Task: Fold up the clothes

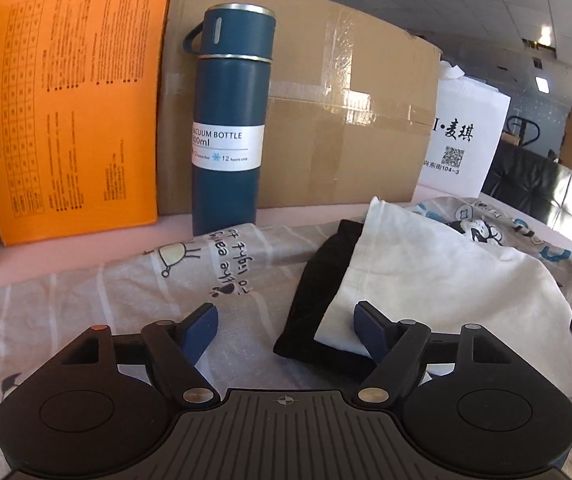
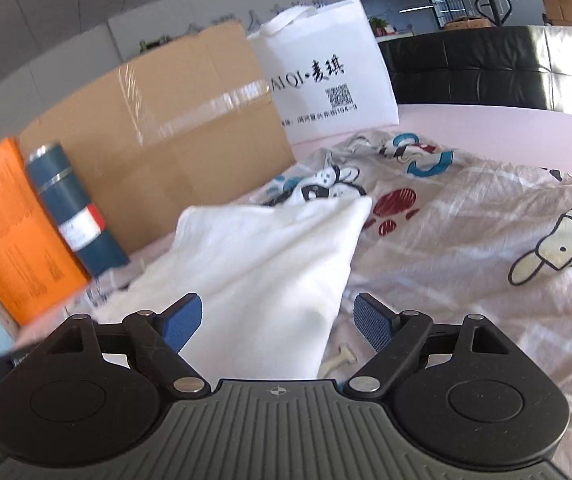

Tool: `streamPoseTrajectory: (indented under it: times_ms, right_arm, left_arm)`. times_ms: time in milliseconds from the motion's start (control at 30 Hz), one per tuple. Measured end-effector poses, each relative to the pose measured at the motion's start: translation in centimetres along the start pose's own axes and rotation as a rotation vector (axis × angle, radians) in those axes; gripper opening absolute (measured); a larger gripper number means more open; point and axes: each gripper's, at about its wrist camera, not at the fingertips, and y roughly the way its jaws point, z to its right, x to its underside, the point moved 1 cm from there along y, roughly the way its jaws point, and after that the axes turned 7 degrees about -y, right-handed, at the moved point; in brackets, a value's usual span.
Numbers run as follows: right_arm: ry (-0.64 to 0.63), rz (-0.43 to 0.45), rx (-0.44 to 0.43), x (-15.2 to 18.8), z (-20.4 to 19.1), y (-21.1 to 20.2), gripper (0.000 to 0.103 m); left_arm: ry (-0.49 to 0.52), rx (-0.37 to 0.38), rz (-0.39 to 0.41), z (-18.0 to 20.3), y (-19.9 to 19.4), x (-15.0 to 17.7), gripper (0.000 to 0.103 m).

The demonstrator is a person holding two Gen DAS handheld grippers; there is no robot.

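Note:
A white garment (image 1: 437, 276) lies partly folded on the patterned bedsheet (image 1: 86, 304), with a black cloth (image 1: 317, 280) showing under its left edge. My left gripper (image 1: 286, 328) is open and empty, its right finger over the white garment's near corner. In the right wrist view the white garment (image 2: 270, 272) lies between my right gripper's (image 2: 278, 320) open fingers, which hold nothing.
A blue vacuum bottle (image 1: 230, 120) stands at the back by a cardboard box (image 1: 345, 120) and an orange box (image 1: 74, 108). A white bag (image 1: 461, 136) stands to the right. The cartoon sheet (image 2: 485, 240) spreads to the right.

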Motion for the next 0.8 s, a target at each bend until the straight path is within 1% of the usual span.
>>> streamPoseTrajectory:
  times_ms: [67,133,167,300,333,367,433,500,567,633,700,800]
  right_arm:
    - [-0.038,-0.055,0.019,0.5,-0.8,0.6,0.082]
    - [-0.042,-0.085,0.037,0.8,-1.1,1.0,0.082]
    - [-0.041,-0.081,0.043,0.9,-1.4,0.7,0.082]
    - [-0.047,0.008,0.05,0.3,-3.0,-2.0,0.082]
    - [-0.051,0.032,0.043,0.0,-3.8,-3.0,0.084]
    - [-0.053,0.055,0.025,-0.4,-4.5,-4.0,0.086]
    - [-0.047,0.088,-0.037,-1.1,-6.1,-6.2,0.087]
    - [-0.028,0.096,-0.107,-1.7,-7.4,-8.3,0.088]
    - [0.0,0.094,-0.18,-2.0,-8.7,-10.3,0.094]
    - [0.007,0.103,-0.228,-1.8,-10.2,-11.9,0.096]
    - [-0.001,0.121,-0.238,-0.9,-11.6,-12.9,0.099]
    - [-0.005,0.153,-0.216,1.2,-13.5,-13.6,0.101]
  left_arm:
    - [-0.004,-0.003,0.027,0.1,-0.9,-0.3,0.089]
    - [-0.004,0.02,0.055,0.1,-2.4,-0.5,0.095]
    - [0.004,0.028,0.07,0.0,-3.2,-0.6,0.097]
    - [0.043,0.037,0.132,-0.6,-6.7,-0.9,0.1]
    - [0.046,0.036,0.149,-0.8,-7.7,-1.0,0.1]
    - [0.052,0.033,0.166,-1.0,-8.7,-1.2,0.101]
    - [0.074,0.03,0.203,-1.4,-10.8,-1.4,0.101]
    - [0.094,0.03,0.238,-1.9,-13.0,-1.5,0.102]
    - [0.103,0.042,0.263,-2.5,-15.2,-1.6,0.103]
    - [0.099,0.052,0.275,-3.3,-17.0,-1.5,0.103]
    - [0.089,0.066,0.277,-4.1,-18.5,-1.1,0.103]
    - [0.062,0.094,0.28,-5.4,-19.8,0.0,0.103]
